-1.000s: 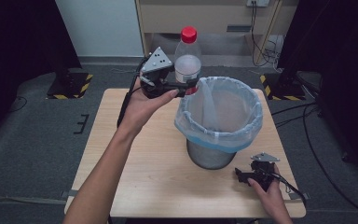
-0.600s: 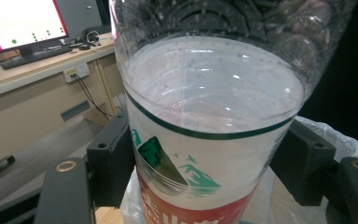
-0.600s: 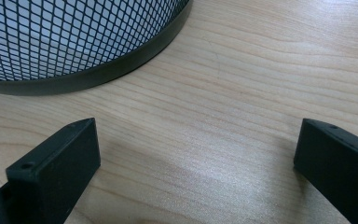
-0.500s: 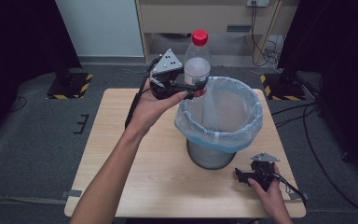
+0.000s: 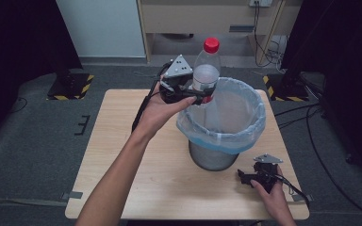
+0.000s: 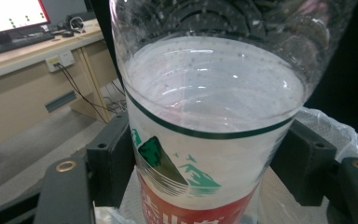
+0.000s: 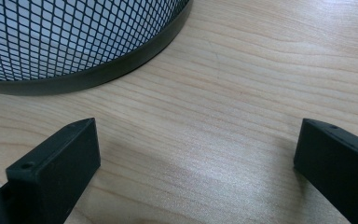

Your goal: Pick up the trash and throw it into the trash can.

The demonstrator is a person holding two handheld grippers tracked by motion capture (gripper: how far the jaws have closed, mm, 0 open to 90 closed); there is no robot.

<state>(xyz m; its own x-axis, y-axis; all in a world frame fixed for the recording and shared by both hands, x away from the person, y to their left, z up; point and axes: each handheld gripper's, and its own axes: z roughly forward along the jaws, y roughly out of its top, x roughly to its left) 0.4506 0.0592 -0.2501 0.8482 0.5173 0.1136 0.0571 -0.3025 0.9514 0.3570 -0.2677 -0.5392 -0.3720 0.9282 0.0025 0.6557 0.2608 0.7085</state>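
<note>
A clear plastic bottle point(image 5: 206, 70) with a red cap and a red-and-green label stands upright in my left gripper point(image 5: 194, 95), which is shut on its lower body over the near-left rim of the bin. The left gripper view has the bottle point(image 6: 205, 130) up close, pressed between both black jaws. A mesh waste bin point(image 5: 221, 123) lined with a pale blue bag stands mid-table. My right gripper point(image 5: 246, 177) rests open on the table at the front right, beside the bin's base point(image 7: 74, 51), with bare wood between its jaws.
The wooden table point(image 5: 122, 155) has free room on its left half. Cables and black stands lie on the grey floor beyond the table. A desk with a monitor point(image 6: 9, 14) shows in the left gripper view.
My left gripper has carried the bottle to the right and slightly up, from beside the bin to over its rim. The right gripper has stayed put.
</note>
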